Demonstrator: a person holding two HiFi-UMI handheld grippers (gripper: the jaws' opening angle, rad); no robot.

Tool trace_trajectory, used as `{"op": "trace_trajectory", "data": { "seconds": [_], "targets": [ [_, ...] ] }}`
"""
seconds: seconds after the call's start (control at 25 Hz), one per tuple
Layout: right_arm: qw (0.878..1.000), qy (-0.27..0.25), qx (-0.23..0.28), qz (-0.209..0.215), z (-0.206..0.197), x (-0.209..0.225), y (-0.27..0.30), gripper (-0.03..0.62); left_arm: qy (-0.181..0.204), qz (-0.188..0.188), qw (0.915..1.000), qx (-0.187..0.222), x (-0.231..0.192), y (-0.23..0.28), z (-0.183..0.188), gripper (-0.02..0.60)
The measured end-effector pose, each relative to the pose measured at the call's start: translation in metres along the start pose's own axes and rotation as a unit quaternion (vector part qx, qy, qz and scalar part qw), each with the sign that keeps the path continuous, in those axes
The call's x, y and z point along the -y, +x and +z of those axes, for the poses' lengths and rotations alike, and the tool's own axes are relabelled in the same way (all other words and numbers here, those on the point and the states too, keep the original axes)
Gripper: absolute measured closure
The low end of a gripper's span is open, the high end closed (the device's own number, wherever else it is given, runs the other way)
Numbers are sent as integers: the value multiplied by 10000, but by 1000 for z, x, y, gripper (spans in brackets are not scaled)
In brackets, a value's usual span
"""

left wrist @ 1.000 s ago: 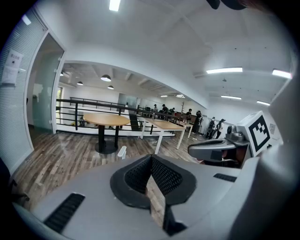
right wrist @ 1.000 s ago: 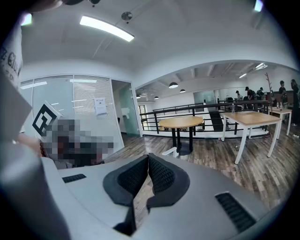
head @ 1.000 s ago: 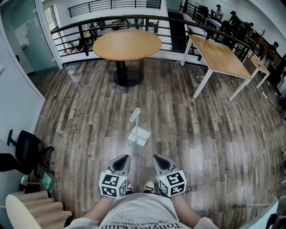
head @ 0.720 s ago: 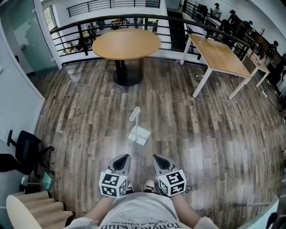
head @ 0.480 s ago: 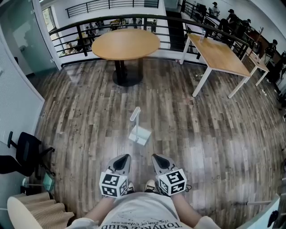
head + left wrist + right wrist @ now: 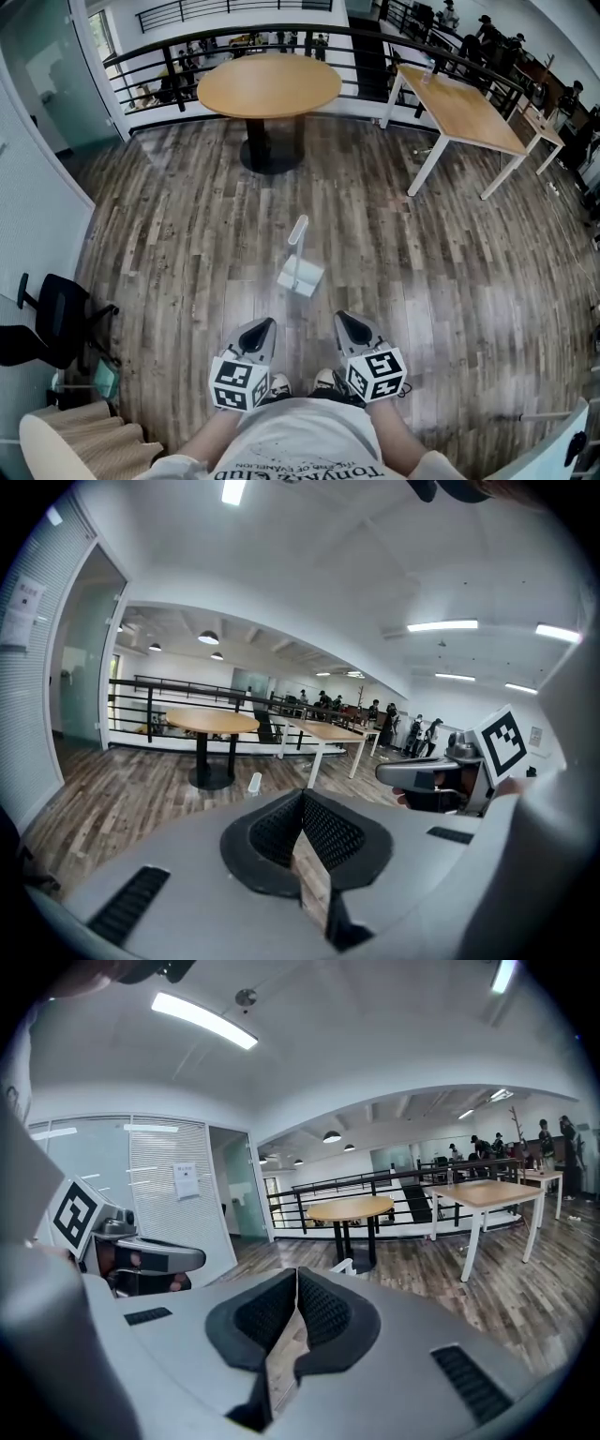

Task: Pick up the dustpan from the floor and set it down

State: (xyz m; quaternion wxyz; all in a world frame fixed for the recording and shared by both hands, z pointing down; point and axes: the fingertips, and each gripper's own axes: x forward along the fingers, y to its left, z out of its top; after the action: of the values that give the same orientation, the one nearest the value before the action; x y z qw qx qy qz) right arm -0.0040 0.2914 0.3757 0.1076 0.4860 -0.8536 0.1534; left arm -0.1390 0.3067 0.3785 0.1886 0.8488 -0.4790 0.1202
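Note:
A white dustpan (image 6: 300,275) with an upright white handle (image 6: 298,231) stands on the wooden floor (image 6: 187,216), a short way ahead of me. Only the handle's top (image 6: 254,783) shows in the left gripper view, and a bit of it (image 6: 345,1266) in the right gripper view. My left gripper (image 6: 262,328) is held close to my body, short of the pan, its jaws shut on nothing. My right gripper (image 6: 344,322) is beside it, also shut and empty. Both point forward and slightly down.
A round wooden table (image 6: 269,84) on a black pedestal stands beyond the dustpan. A rectangular table (image 6: 464,111) with white legs is at the back right. A black railing (image 6: 178,52) runs behind them. A black chair (image 6: 49,314) sits at the left.
The view has shifted forward a little. The dustpan now sits slightly right of where it appeared. Both grippers stay shut, side by side.

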Motion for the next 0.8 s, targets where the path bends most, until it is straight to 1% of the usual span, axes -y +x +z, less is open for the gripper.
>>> {"op": "trace_trajectory", "data": {
  "seconds": [0.16,0.32,0.44,0.6,0.8],
  "targets": [
    [9998,101,23,-161,-4,-10,4,568,90,-138,9999,-31,-12,-6,-3,558],
    [9998,100,-34,-141,-7,-18,7,568,95,-262,9996,-33,-11,-3,-3,558],
    [9999,102,-7,-127,-4,-14,18,568,125,-296,9995,-49,-18,6,-1,558],
    [9999,114,-43,-67,4,3,41,568,56,-241,9996,-114,-29,26,4,558],
    [9999,72,-24,77,21,41,76,568,92,-157,9998,-76,-38,74,28,558]
  ]
}}
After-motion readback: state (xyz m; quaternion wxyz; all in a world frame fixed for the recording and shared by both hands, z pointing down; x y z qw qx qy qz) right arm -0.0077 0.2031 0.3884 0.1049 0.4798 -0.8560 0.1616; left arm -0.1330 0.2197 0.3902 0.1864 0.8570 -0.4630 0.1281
